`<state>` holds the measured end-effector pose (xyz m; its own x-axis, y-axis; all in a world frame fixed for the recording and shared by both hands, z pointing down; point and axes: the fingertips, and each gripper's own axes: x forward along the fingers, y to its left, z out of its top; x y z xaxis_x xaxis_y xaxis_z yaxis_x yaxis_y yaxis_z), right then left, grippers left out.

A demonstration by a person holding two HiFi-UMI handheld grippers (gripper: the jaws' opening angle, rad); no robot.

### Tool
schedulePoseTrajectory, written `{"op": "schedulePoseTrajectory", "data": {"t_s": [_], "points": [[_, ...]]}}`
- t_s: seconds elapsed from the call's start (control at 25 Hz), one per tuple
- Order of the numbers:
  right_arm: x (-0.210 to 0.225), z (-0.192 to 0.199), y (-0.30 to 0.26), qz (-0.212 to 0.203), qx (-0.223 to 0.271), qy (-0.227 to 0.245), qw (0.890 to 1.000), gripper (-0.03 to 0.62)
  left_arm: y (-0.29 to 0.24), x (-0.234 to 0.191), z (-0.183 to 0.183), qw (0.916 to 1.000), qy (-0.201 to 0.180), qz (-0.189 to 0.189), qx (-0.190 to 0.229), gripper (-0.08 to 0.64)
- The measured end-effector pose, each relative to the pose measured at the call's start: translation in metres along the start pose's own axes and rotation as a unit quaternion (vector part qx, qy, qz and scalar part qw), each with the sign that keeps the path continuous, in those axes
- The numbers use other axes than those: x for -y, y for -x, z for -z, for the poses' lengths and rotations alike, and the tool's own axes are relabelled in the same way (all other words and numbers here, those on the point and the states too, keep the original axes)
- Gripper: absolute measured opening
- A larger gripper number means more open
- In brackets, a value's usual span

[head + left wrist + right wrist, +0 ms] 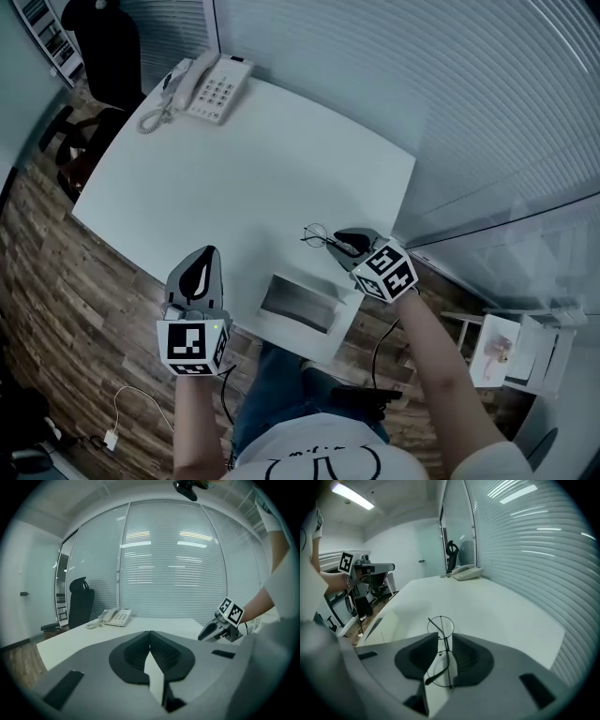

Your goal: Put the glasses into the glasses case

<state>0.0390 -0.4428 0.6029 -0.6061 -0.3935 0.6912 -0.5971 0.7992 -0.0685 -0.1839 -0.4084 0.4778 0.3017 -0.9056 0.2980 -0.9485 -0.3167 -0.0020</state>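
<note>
the glasses (440, 626) are straddled, unpinched, by the right gripper (445, 637) at half width, the case (300, 305) to its left; the left gripper (150, 633) is closed, empty. they could be bent by off-centre squeezing.

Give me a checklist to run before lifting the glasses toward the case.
1. Glasses lie between the jaws of the right gripper: ok.
2. Jaws pressing firmly on them: cannot tell.
3. Glasses case open on the table: ok.
4. Case interior free of other things: ok.
5. Left gripper shut, empty, apart from the case: ok.
</note>
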Motion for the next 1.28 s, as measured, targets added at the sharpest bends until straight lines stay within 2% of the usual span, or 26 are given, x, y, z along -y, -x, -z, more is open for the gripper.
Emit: {"op": "schedulePoseTrajectory", "data": {"t_s": [0.2,0.24,0.32,0.48,0.68,0.92,1.28], "points": [[0.001,0.010,-0.011,-0.025,-0.022,0.016,0.999,0.096,-0.003,-0.001,0.018,0.9998,0.010,-0.002,-0.016,0.017],[0.001,0.010,-0.011,-0.027,-0.022,0.020,0.999,0.089,-0.003,-0.001,0.020,0.9998,0.011,-0.003,-0.019,0.017],[0.000,0.008,-0.011,-0.032,-0.023,0.026,0.999,0.023,-0.002,0.000,0.023,0.9997,0.013,-0.003,-0.022,0.017],[-0.003,0.004,-0.009,-0.038,-0.029,0.039,0.998,0.020,-0.002,0.000,0.023,0.9997,0.012,-0.004,-0.019,0.017],[-0.006,-0.013,0.012,-0.025,-0.015,0.052,0.998,0.018,0.002,0.002,0.006,1.0000,0.009,-0.002,-0.003,0.017],[-0.003,-0.044,0.046,0.003,0.018,0.068,0.998,0.017,0.013,0.007,-0.026,0.9993,-0.002,-0.005,0.037,0.017],[-0.021,-0.059,0.110,0.037,0.078,0.081,0.993,0.017,0.049,0.034,-0.048,0.9970,-0.008,-0.024,0.073,0.017]]}}
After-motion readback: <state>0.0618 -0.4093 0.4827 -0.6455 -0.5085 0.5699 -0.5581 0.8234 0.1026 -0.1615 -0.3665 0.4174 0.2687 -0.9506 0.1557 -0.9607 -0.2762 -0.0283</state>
